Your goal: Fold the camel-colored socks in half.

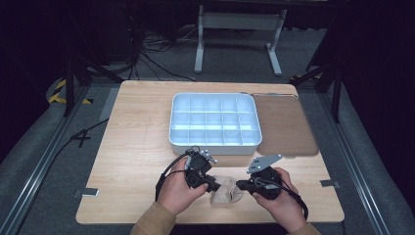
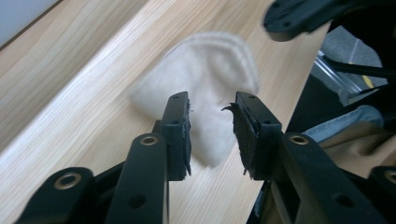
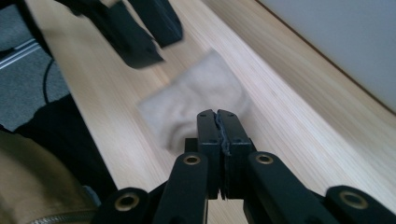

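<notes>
A beige sock (image 1: 226,191) lies crumpled on the wooden worktop (image 1: 137,147) at its near edge, at 6 o'clock from the white divided tray (image 1: 214,142). The left claw (image 1: 215,185), at the sock's 9 o'clock, stands spread with nothing pinched. The right claw (image 1: 240,185), at its 3 o'clock, is pressed together and empty.

One camera hangs high over the person's side, looking forward and down on the whole table (image 1: 137,127), while two gripper-mounted cameras skim close above it, both sharing the beige cloth (image 1: 226,191) at lower centre.
</notes>
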Demonstrator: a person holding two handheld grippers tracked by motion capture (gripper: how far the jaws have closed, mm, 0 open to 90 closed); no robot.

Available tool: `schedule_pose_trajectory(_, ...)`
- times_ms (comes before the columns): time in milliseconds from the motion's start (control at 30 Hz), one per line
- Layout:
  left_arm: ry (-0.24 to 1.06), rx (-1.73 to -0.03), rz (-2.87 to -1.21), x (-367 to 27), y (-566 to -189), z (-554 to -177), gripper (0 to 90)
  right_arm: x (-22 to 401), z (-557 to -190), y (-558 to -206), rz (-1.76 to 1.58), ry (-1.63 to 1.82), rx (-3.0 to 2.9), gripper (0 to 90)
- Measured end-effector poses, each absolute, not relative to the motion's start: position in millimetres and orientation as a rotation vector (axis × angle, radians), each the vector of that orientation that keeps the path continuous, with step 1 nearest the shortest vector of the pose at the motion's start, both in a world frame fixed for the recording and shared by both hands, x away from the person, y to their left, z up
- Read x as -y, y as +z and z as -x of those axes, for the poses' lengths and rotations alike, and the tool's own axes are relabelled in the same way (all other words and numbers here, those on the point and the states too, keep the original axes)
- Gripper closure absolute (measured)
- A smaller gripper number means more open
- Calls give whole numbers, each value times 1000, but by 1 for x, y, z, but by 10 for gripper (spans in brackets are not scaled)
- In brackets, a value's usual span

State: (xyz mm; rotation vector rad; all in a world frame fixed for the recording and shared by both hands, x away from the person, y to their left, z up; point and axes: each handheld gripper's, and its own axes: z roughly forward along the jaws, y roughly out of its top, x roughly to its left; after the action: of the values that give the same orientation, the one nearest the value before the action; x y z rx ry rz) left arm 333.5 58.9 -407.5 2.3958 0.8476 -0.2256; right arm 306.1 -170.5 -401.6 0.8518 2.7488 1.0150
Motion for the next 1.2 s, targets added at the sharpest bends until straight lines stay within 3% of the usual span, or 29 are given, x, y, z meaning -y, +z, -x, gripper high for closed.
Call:
schedule_pose_trajectory(367, -213, -863, -2418, -66, -414, -328, 714, 139, -308, -420, -782, 985, -2802, 895)
schedule_pose_trajectory(700, -251, -715, -2532, -34, -426, -327, 713, 153, -307, -427, -844, 958, -2777, 865)
schedule_pose_trajectory(1200, -306, -730, -2606, -23, -440, -332, 739, 170, -311, -446, -904, 877, -2757, 814)
